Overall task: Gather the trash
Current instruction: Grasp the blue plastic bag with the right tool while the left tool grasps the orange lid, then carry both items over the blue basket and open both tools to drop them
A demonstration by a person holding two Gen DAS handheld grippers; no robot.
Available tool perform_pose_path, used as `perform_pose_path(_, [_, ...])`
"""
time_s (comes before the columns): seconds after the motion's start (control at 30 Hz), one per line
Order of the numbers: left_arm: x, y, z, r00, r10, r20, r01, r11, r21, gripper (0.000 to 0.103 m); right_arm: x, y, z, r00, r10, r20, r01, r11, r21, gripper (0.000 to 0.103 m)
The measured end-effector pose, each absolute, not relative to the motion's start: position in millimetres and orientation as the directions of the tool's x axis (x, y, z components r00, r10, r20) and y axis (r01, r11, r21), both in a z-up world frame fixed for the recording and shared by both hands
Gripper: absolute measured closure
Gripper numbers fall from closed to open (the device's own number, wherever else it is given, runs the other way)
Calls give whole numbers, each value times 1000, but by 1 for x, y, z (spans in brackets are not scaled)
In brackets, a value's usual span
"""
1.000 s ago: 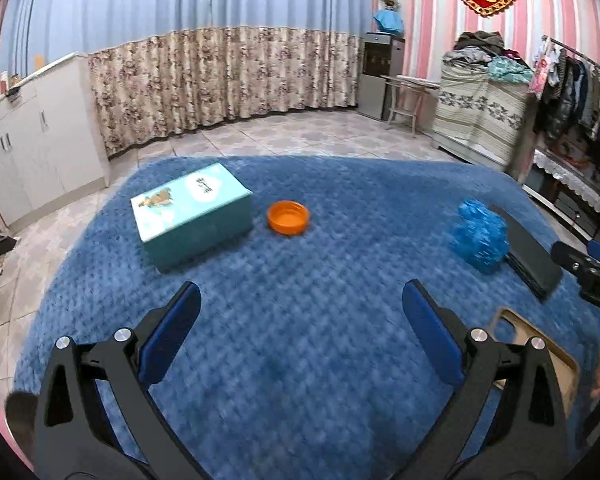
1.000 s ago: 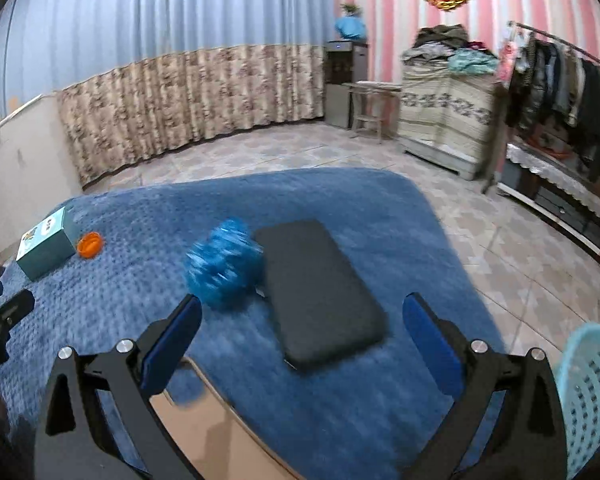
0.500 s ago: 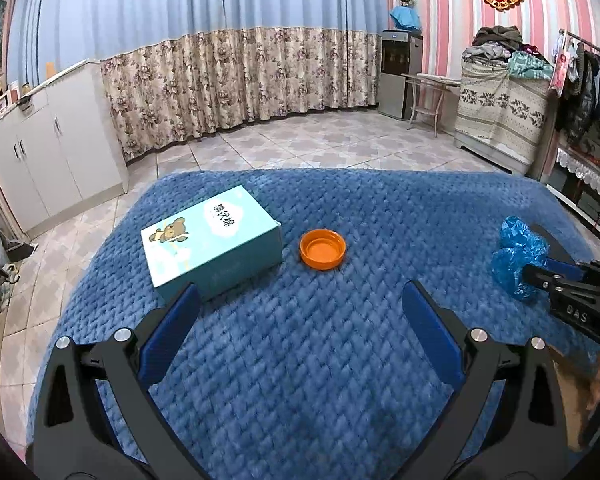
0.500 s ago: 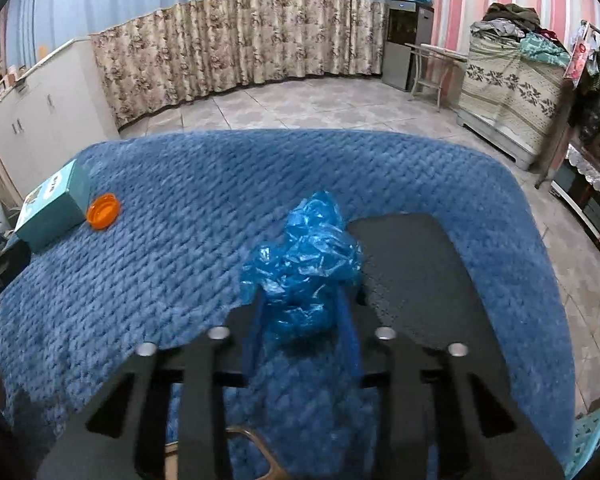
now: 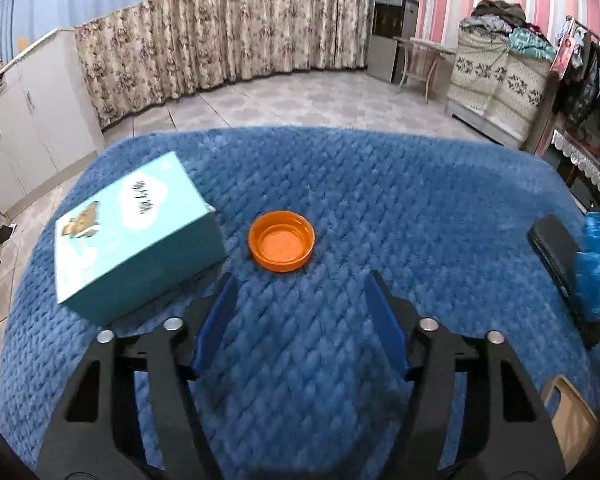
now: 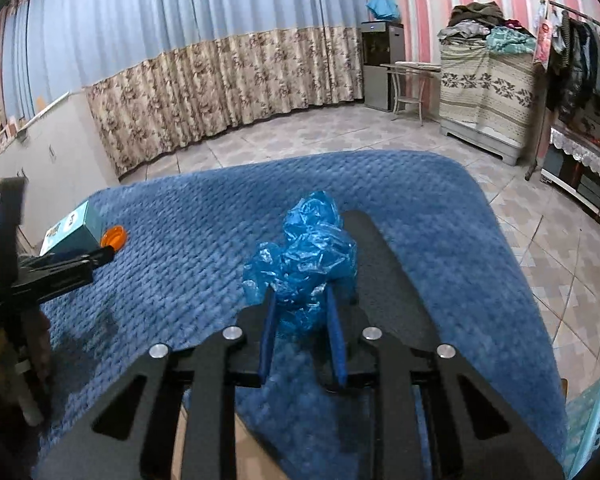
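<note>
- While the left gripper [image 5: 300, 284] closes with nothing between its blue pads, the orange lid [image 5: 281, 239] lies just beyond the fingertips at the centre of its view, on the blue quilted cover [image 5: 400, 200].
- Only the right wrist view shows the grasp clearly: the right gripper [image 6: 300, 300] is clamped on the crumpled blue plastic bag [image 6: 304, 256], both pads pressing its lower part, at the middle of the frame.
- From the left wrist view that bag [image 5: 598, 264] appears only as a blue lump at the right edge, beside the black flat case [image 5: 556, 248].
- Seen from the right wrist, the black flat case [image 6: 384, 280] lies right of and under the bag, touching it.
- A pale blue basket [image 6: 592, 412] shows only in the right wrist view, at the lower right edge.
- A tan board [image 5: 568, 412] peeks in at the lower right of the left wrist view.
- Count: one teal box [image 5: 136, 232] left of the lid, one lid, one bag, one case, one basket.
- At the left of the right wrist view, a hand [image 6: 8, 360] holds the other gripper's handle.
</note>
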State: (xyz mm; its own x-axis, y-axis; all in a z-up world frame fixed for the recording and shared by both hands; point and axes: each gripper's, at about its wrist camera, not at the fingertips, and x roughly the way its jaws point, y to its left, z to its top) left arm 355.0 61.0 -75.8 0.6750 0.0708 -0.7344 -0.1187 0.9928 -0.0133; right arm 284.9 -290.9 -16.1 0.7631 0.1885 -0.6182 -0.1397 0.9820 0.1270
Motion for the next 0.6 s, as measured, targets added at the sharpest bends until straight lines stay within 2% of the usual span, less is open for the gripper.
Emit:
perform_pose_path(0.37, [400,66,-87,618,138,-774,-173,984,37,46,267,-308,-15,783,183,-595,-116,982,149,79])
perform_pose_path(0.5, [402,60,-86,633,145,-760,-155,986,59,62,255,-322,-13,790,163,-591,-89,984,153,79])
perform_pose_path(0.6, [398,56,-83,646,144,-750,-147,987,63,64,243,-335,-10,798,141,-586,-58,986,159,79])
